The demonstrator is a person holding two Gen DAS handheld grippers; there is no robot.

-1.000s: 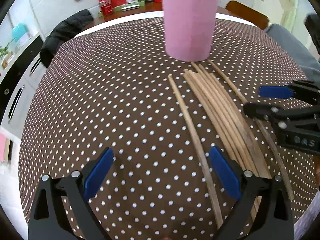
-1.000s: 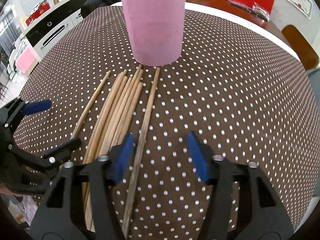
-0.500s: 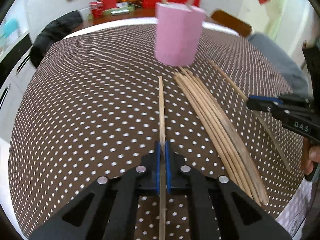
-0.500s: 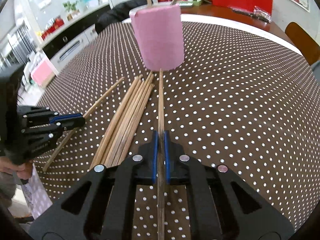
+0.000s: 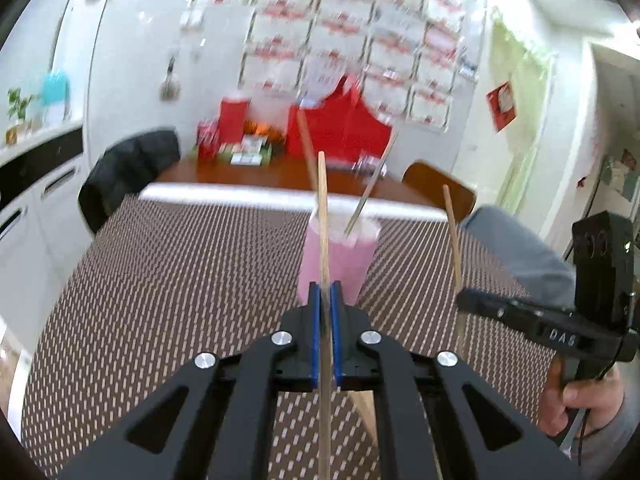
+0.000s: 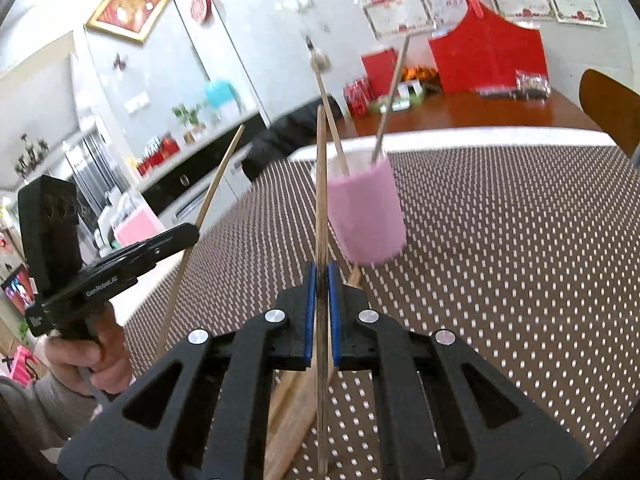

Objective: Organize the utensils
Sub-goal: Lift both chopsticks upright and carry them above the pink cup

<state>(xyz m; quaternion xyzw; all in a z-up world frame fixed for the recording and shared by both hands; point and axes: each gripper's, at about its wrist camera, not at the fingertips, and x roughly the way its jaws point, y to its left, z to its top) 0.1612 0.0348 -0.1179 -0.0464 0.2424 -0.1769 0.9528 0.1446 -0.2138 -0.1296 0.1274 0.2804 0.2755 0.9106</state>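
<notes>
My left gripper (image 5: 325, 300) is shut on a wooden chopstick (image 5: 322, 216) and holds it upright above the table, in front of the pink cup (image 5: 352, 256). My right gripper (image 6: 320, 280) is shut on another chopstick (image 6: 321, 184), also raised and upright, just left of the pink cup (image 6: 366, 216). Two sticks stand in the cup. The right gripper with its chopstick (image 5: 452, 232) shows at the right of the left wrist view; the left gripper with its chopstick (image 6: 216, 184) shows at the left of the right wrist view. Several chopsticks (image 6: 296, 408) lie on the table below.
The table has a brown cloth with white dots (image 5: 180, 280). A dark jacket hangs on a chair (image 5: 128, 168) at the far left. A wooden chair (image 5: 436, 188) stands at the far right. Red boxes (image 6: 488, 60) sit on the wooden table beyond.
Both grippers have lifted their chopsticks off the table and tilted up, so the views now face the wall. A second ago both were open above the chopsticks.
</notes>
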